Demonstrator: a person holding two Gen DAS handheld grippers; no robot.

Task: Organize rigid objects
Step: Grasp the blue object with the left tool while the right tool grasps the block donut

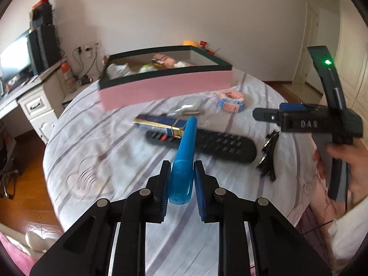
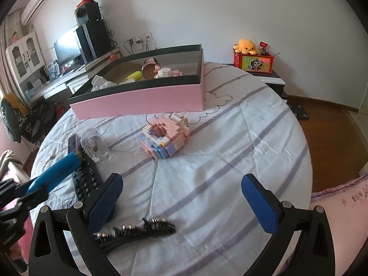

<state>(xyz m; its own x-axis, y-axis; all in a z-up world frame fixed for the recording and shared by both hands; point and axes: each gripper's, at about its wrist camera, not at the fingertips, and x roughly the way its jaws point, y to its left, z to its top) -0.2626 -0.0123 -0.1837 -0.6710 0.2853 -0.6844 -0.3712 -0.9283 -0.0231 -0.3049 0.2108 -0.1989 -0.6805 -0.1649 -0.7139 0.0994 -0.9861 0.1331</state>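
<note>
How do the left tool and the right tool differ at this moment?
The left tool is shut on a blue tube; the right tool holds nothing. The left tool's pads sit close together; the right tool's pads are spread wide above a black hair clip. Both have blue pads on black frames.

1. My left wrist camera sits behind my left gripper (image 1: pixel 182 177), angled down across the striped white bedsheet (image 1: pixel 115 156) toward the long pink open-topped box (image 1: pixel 165 87).
2. My right wrist camera sits behind my right gripper (image 2: pixel 181 203), likewise angled down, close above the sheet.
3. Both views share the box, the black button-covered remote control (image 1: pixel 218 147) and the black studded hair clip (image 1: pixel 268 158).
</note>
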